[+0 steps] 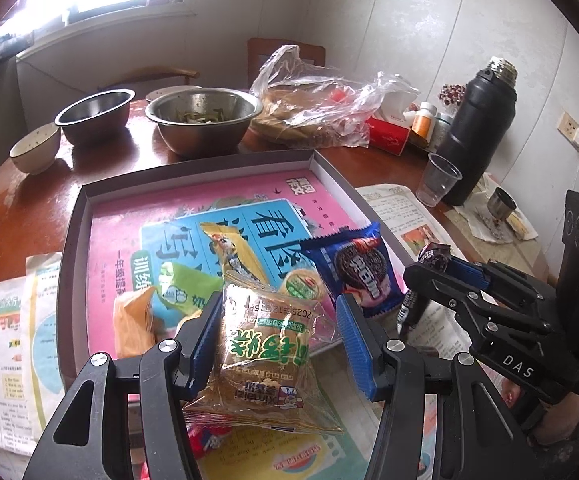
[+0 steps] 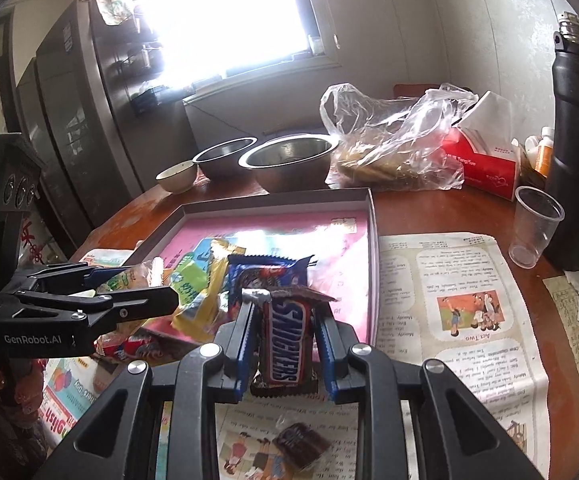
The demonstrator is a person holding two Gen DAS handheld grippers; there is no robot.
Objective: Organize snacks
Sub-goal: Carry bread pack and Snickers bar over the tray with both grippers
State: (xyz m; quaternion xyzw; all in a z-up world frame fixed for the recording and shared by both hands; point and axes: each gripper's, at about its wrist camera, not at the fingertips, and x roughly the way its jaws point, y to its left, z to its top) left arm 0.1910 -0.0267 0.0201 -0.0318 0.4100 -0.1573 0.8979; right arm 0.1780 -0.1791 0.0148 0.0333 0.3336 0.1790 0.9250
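in my left gripper i hold one clear-wrapped cake packet, the blue pads pressed on its two sides at about half spread; it hangs over the near edge of the shallow box; my right gripper is closed as tight as it goes on one snickers bar, gripped upright with its crimped end poking above the fingers, just short of the box's near rim; inside the box, on the pink booklet that lines it, i count four loose snacks: one blue oreo packet, one yellow packet, one green packet and one orange packet, all bunched at the near side and overlapping; one small dark candy in clear wrap lies on the printed sheet below my right gripper, outside the box; a red-and-white wrapper sits beneath my left gripper; at the back of the wooden table stand two steel bowls, one small ceramic bowl, one plastic bag, one red tissue box, one clear plastic cup and one black flask.
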